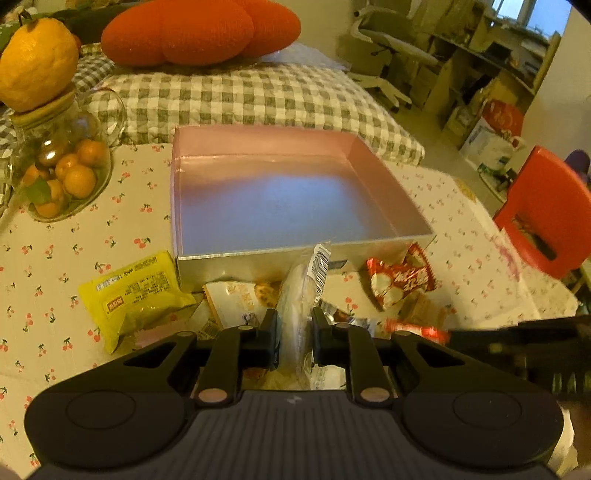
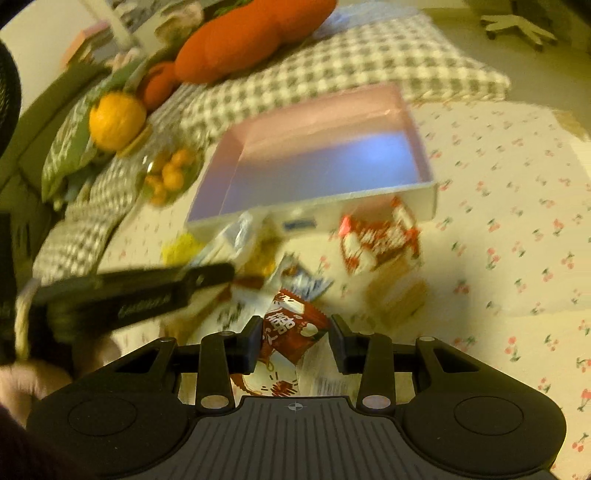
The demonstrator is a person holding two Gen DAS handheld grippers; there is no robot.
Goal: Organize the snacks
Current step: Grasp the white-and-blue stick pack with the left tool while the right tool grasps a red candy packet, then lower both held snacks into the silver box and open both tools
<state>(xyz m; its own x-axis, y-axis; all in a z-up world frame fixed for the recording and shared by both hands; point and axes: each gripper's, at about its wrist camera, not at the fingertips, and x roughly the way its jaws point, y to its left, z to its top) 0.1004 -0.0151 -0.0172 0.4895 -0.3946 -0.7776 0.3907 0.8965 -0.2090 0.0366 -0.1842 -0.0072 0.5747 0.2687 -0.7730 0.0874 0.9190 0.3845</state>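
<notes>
An empty pink box [image 1: 266, 206] sits on the cherry-print table; it also shows in the right wrist view [image 2: 317, 166]. Snack packets lie in front of it: a yellow one [image 1: 136, 295], a white one [image 1: 240, 299] and a red-and-white one [image 1: 399, 280]. My left gripper [image 1: 294, 328] is shut on a clear-wrapped snack [image 1: 299, 295] whose top leans on the box's front wall. My right gripper [image 2: 295, 336] has its jaws around a dark red snack packet [image 2: 295, 332], with a gap on the right side. The view is blurred.
A glass jar of small oranges [image 1: 62, 170] with a big orange fruit [image 1: 37, 62] on its lid stands left of the box. A checked cushion [image 1: 258, 96] and a red pillow [image 1: 199, 33] lie behind. A red stool [image 1: 546, 214] stands to the right.
</notes>
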